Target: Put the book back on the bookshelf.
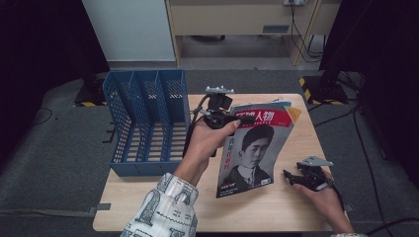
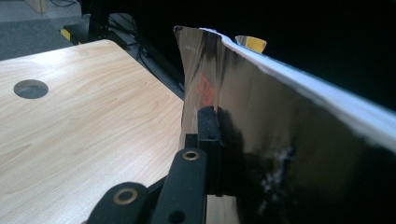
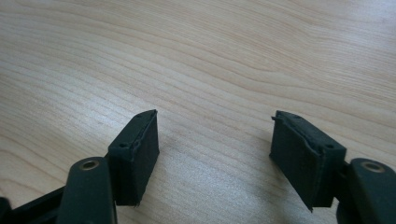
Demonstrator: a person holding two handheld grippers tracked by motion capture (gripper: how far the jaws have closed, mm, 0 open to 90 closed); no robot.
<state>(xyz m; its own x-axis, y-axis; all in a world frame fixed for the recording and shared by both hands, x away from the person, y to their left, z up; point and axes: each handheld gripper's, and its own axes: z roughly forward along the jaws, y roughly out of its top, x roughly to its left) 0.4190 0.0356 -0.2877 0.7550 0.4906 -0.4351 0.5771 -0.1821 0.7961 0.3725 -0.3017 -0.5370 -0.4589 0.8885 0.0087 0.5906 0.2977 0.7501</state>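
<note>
Black and clamped tight, the left tongs (image 1: 232,120) pinch the upper left edge of a glossy magazine (image 1: 254,148), holding it tilted up with its portrait cover facing the high view, its lower edge down by the pale wooden surface (image 1: 148,197); in the left gripper view the one jaw that shows lies flat against the shiny cover (image 2: 261,126). The right tongs (image 1: 292,177) sit low just right of the magazine's bottom corner, jaws spread apart with bare wood grain between them. A blue slotted file rack (image 1: 148,118) stands on the surface's left end, beside the left hand (image 1: 205,143).
</note>
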